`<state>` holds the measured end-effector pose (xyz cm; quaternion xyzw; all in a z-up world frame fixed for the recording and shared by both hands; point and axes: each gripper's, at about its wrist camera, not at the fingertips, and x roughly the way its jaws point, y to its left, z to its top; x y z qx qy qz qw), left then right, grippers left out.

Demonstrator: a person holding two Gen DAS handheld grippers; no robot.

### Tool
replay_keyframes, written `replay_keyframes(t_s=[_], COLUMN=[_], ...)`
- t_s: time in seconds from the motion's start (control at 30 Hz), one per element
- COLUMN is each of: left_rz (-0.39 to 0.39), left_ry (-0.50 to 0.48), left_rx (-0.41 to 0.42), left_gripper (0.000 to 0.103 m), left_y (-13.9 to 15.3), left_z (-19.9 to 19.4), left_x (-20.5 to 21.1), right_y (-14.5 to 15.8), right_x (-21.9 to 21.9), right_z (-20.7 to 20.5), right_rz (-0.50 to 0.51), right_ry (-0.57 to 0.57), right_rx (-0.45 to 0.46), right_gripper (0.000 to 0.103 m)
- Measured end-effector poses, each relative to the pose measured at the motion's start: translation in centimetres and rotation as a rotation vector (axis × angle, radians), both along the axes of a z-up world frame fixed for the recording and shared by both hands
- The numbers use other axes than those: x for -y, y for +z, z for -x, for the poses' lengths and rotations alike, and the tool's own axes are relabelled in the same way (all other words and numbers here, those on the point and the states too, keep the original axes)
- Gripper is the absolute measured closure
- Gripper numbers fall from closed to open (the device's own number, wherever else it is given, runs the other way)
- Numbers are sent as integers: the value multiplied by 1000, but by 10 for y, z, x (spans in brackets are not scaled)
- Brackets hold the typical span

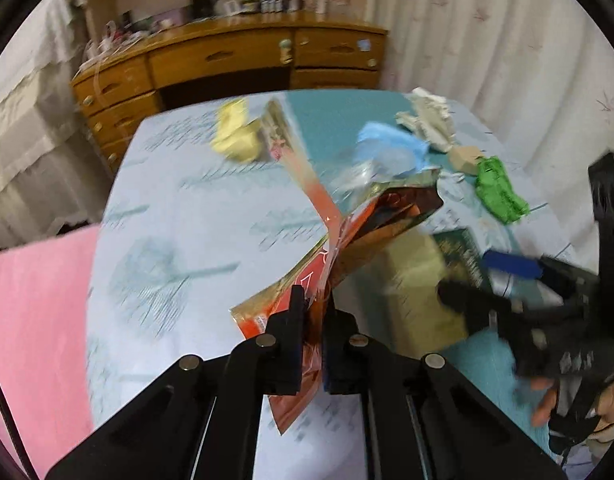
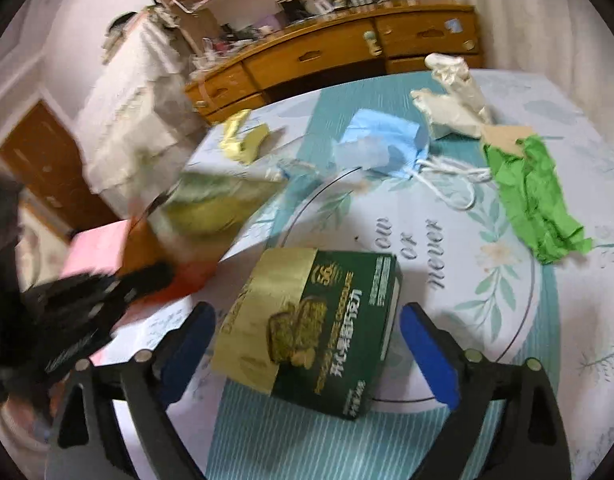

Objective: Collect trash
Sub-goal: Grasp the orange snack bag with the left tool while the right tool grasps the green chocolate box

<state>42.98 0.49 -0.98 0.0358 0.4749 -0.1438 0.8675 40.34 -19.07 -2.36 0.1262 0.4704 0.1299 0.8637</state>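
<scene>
wrapper (image 1: pixel 339 236): red-gold foil, crumpled, lifted off the bench
box (image 2: pixel 323 332): green-gold, lying flat before you
mask (image 2: pixel 383 144): blue, flat
paper (image 2: pixel 535 196): green, crumpled

1. Wrapper (image 1: pixel 339 236), centre of the left wrist view: glossy foil, red and gold, creased.
2. Box (image 2: pixel 319 332), lower centre of the right wrist view: smooth printed cardboard, slight sheen.
3. Green paper (image 2: pixel 535 196), right: matt, crumpled.
4. Face mask (image 2: pixel 383 144), upper centre: soft, matt fabric.
5. Dresser (image 2: pixel 327 56), top: varnished wood.

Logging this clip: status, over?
Left gripper shut on red-gold foil wrapper. Right gripper open around green-gold cardboard box. Nothing blocking.
</scene>
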Motion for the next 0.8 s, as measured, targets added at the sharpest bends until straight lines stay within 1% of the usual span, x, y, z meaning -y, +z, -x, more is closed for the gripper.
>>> replay_keyframes(t_s=[0.1, 0.17, 0.23, 0.3, 0.33, 0.47, 0.53, 0.57, 0.63, 0.8], left_rz=[-1, 21, 37, 53, 59, 73, 75, 75, 76, 87], left_ry=[26, 36, 43, 51, 53, 48, 44, 42, 37, 43], left_rx=[-6, -18, -22, -25, -27, -31, -37, -39, -41, -61], left_gripper=[99, 99, 99, 99, 99, 99, 98, 98, 98, 98], left_y=[-3, -6, -7, -9, -10, -13, -14, -14, -15, -15], left_z=[13, 19, 21, 22, 21, 26, 26, 27, 29, 35], left_x=[-19, -31, -38, -43, -43, -46, -45, -44, -44, -43], right_y=[2, 1, -3, -11, -14, -21, -23, -23, -24, -24], right_x=[-16, -29, -41, -50, -52, -55, -54, -52, -54, -60], right_z=[-3, -4, -6, -8, -9, -13, -16, -17, -18, -13], right_rz=[85, 155, 230, 272, 280, 289, 276, 253, 241, 256], right_ry=[-28, -42, -41, -34, -36, -59, -70, -72, -67, -45], right_rx=[-5, -15, -38, -69, -80, -98, -125, -136, -148, -164], right_gripper=[7, 7, 6, 4, 0, 0, 0, 0, 0, 0])
